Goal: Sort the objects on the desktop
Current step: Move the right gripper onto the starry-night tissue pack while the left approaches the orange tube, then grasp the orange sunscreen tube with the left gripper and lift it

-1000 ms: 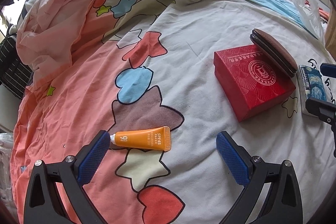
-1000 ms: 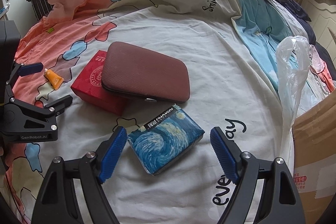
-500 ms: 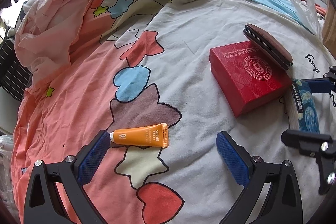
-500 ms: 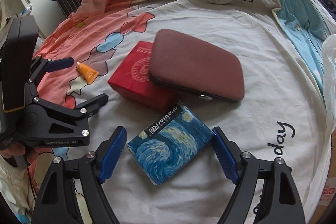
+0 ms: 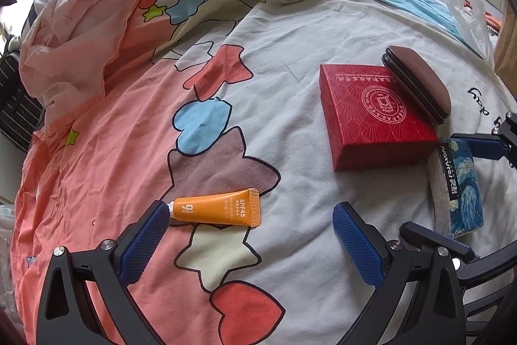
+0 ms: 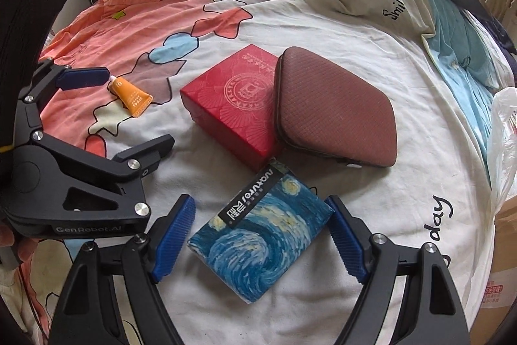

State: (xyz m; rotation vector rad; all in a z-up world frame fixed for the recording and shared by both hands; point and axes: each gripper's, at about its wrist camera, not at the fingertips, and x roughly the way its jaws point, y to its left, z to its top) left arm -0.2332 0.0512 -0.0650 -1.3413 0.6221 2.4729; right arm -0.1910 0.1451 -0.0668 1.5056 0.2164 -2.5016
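On the patterned bed sheet (image 5: 290,31) lie an orange sunscreen tube (image 5: 215,210), a red box (image 5: 371,115), a brown zip case (image 6: 336,115) leaning on the box, and a blue starry-night pack (image 6: 258,251). My right gripper (image 6: 261,235) is open and straddles the pack; its right pad sits close to the pack's corner, and a gap shows at the left pad. My left gripper (image 5: 252,235) is open just above the sheet, its left finger (image 5: 145,238) at the tube's white cap. The right wrist view shows the left gripper (image 6: 139,109) around the tube (image 6: 132,96).
A crumpled pink quilt (image 5: 80,31) and pillows are heaped at the back. A clear plastic bag (image 6: 504,131) and a cardboard box (image 6: 497,277) stand off the right edge. A dark striped bag (image 5: 16,105) sits at the left.
My right gripper has slid leftwards and slightly down over the blue pack, coming closer to the left gripper and rolling a little. The left gripper and the tube have stayed put.
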